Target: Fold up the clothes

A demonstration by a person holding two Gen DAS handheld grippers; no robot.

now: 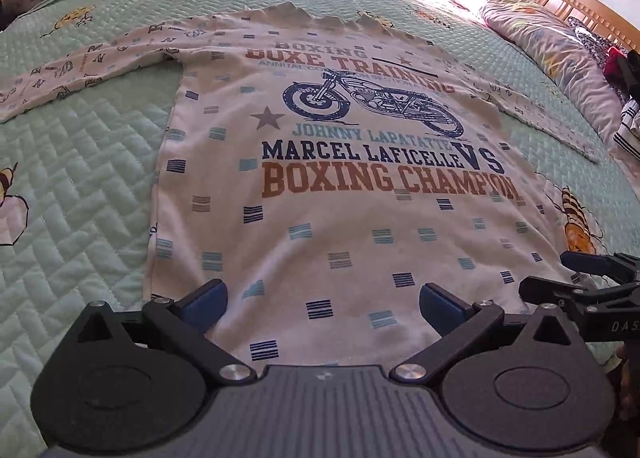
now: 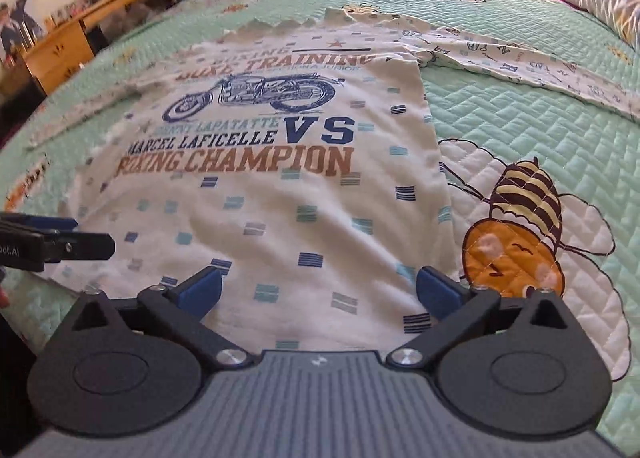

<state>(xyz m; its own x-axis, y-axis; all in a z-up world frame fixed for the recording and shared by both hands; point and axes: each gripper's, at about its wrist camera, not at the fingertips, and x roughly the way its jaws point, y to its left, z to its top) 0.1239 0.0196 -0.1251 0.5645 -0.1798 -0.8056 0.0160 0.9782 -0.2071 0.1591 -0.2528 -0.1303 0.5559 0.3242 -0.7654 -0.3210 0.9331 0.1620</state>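
shirt (image 1: 340,178) lies flat and face up on the bed (image 1: 80,178), its long axis running from the hem, nearest both cameras, away to the collar at the far end. the printed motorcycle and lettering read upright from the hem side, so both tools face it from below the hem. 2 sleeves spread out sideways from the shoulders, each resting on the quilt clear of the body of the shirt.

left gripper (image 1: 323,300) hangs over the hem toward the shirt's left side seam, jaws spread wide, nothing between them but the cloth lying underneath; whether the pads touch the fabric i cannot tell. right gripper (image 2: 319,288) sits over the hem toward the opposite side seam, close to the bee print (image 2: 516,234) on the quilt just beside that edge, jaws likewise wide and empty. each tool shows at the edge of the other's view, so they stand near one another along the hem.

judged from this layout, folding has not begun. the hem is the nearest part to both jaws, and each sleeve lies far up the shirt, so a sleeve fold would call for a reach along the long axis, each arm on its own side.
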